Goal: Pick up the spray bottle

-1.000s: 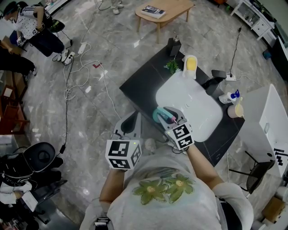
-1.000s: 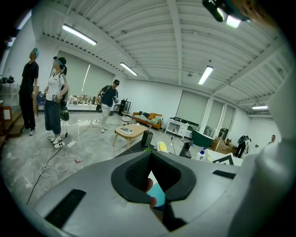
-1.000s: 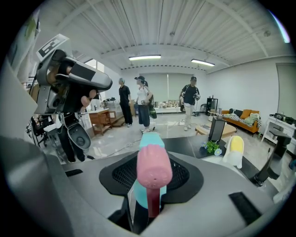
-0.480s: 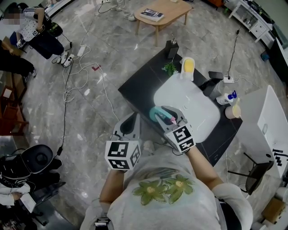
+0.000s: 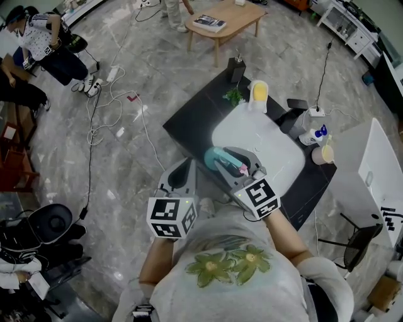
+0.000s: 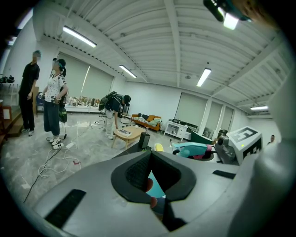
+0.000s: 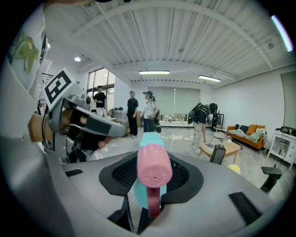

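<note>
The spray bottle is teal with a pink nozzle. It is held in the air over the near edge of the black table. My right gripper is shut on it, and the nozzle points back along the jaws in the right gripper view. The bottle also shows at the right of the left gripper view as a teal body. My left gripper hangs off the table's near-left side with its jaws together and nothing between them.
A white oval board covers much of the table. At its far end stand a yellow-and-white bottle, a small plant and a dark pump bottle. A wooden coffee table stands beyond. Cables trail across the floor at left.
The right gripper and the spray bottle have drifted slightly left and away from me, with the bottle a little higher. The left gripper has stayed put.
</note>
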A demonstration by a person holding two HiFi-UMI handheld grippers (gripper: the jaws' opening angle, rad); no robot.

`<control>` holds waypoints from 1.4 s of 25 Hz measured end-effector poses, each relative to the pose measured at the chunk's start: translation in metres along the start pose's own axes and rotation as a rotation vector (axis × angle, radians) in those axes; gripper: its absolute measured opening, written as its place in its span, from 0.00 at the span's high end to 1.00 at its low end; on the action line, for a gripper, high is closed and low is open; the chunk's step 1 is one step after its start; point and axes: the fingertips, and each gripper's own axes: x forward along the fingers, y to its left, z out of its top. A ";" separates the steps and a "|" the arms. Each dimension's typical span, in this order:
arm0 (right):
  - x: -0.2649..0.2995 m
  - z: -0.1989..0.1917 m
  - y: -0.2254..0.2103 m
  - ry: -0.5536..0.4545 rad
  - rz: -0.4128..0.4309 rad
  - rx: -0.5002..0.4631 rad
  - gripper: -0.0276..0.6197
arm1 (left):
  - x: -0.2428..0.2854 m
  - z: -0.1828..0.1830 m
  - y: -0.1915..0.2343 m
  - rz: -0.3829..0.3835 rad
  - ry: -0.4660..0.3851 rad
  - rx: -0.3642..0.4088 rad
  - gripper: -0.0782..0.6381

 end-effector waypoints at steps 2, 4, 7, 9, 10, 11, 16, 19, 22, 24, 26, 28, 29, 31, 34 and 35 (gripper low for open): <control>-0.007 0.013 0.003 -0.023 0.006 -0.005 0.74 | -0.002 -0.001 -0.003 -0.002 -0.002 0.000 0.88; -0.015 0.024 0.006 -0.046 0.008 -0.012 0.74 | -0.003 -0.003 -0.005 -0.005 -0.004 0.001 0.88; -0.024 0.035 0.009 -0.076 0.005 -0.024 0.74 | -0.004 -0.005 -0.010 -0.012 -0.004 0.001 0.88; -0.030 0.040 0.011 -0.090 0.003 -0.032 0.74 | -0.006 -0.007 -0.013 -0.016 -0.005 0.003 0.88; -0.032 0.042 0.012 -0.097 0.001 -0.033 0.74 | -0.007 -0.007 -0.014 -0.018 -0.005 0.004 0.88; -0.035 0.044 0.013 -0.104 -0.002 -0.031 0.74 | -0.008 -0.007 -0.015 -0.019 -0.006 0.005 0.88; -0.049 0.054 0.015 -0.153 -0.020 -0.025 0.74 | -0.009 -0.008 -0.017 -0.020 -0.008 0.007 0.88; -0.054 0.059 0.016 -0.170 -0.020 -0.013 0.74 | -0.011 -0.007 -0.020 -0.021 -0.015 0.011 0.88; -0.056 0.060 0.016 -0.171 -0.024 -0.019 0.74 | -0.013 -0.008 -0.020 -0.021 -0.015 0.013 0.88; -0.055 0.059 0.015 -0.160 -0.033 -0.029 0.74 | -0.014 -0.009 -0.020 -0.022 -0.012 0.013 0.88; -0.054 0.058 0.015 -0.151 -0.034 -0.033 0.74 | -0.015 -0.010 -0.020 -0.025 -0.010 0.014 0.88; -0.053 0.059 0.017 -0.164 -0.025 -0.016 0.74 | -0.016 -0.010 -0.019 -0.025 -0.009 0.016 0.88; -0.053 0.060 0.019 -0.172 -0.022 -0.009 0.74 | -0.016 -0.010 -0.019 -0.025 -0.009 0.017 0.88; -0.052 0.059 0.020 -0.177 -0.021 -0.008 0.74 | -0.017 -0.010 -0.019 -0.025 -0.012 0.019 0.88; -0.054 0.060 0.020 -0.180 -0.023 -0.013 0.74 | -0.017 -0.010 -0.019 -0.026 -0.012 0.022 0.88; -0.054 0.060 0.020 -0.182 -0.024 -0.014 0.74 | -0.018 -0.010 -0.019 -0.026 -0.013 0.023 0.88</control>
